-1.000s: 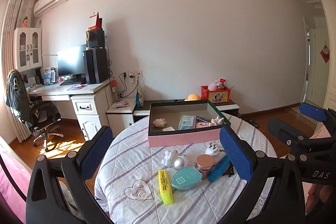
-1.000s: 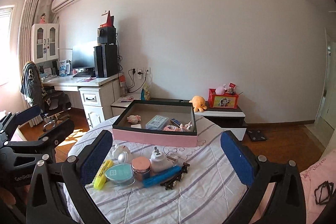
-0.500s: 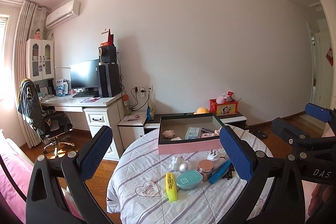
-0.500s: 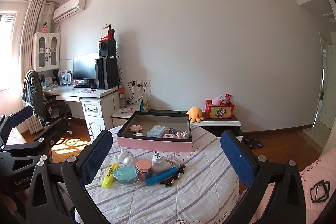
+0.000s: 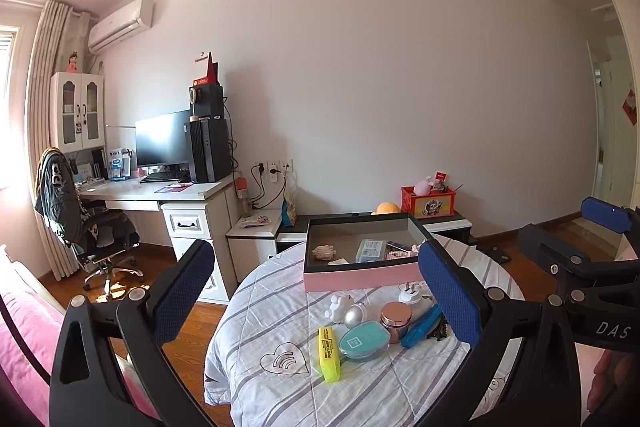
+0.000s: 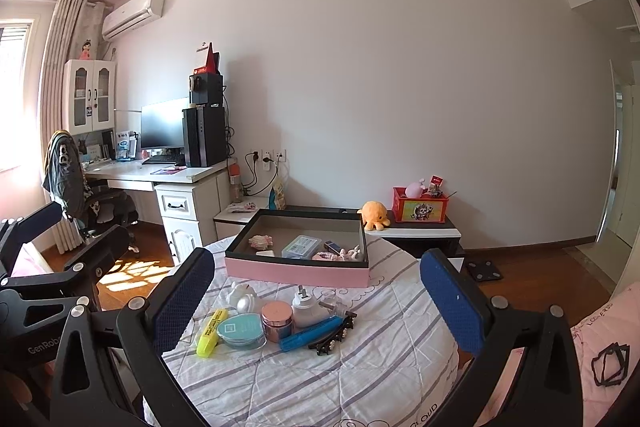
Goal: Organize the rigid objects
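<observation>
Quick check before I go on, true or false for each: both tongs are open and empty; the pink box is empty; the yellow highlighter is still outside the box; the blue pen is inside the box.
1. Both the left tongs and right tongs are open and empty. True.
2. The pink box is empty. False: it holds several small items.
3. The yellow highlighter lies on the table outside the box. True.
4. The blue pen is inside the box. False: it lies on the table.

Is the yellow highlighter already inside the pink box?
No. The yellow highlighter lies on the striped cloth beside the teal case, in front of the pink box.
</observation>
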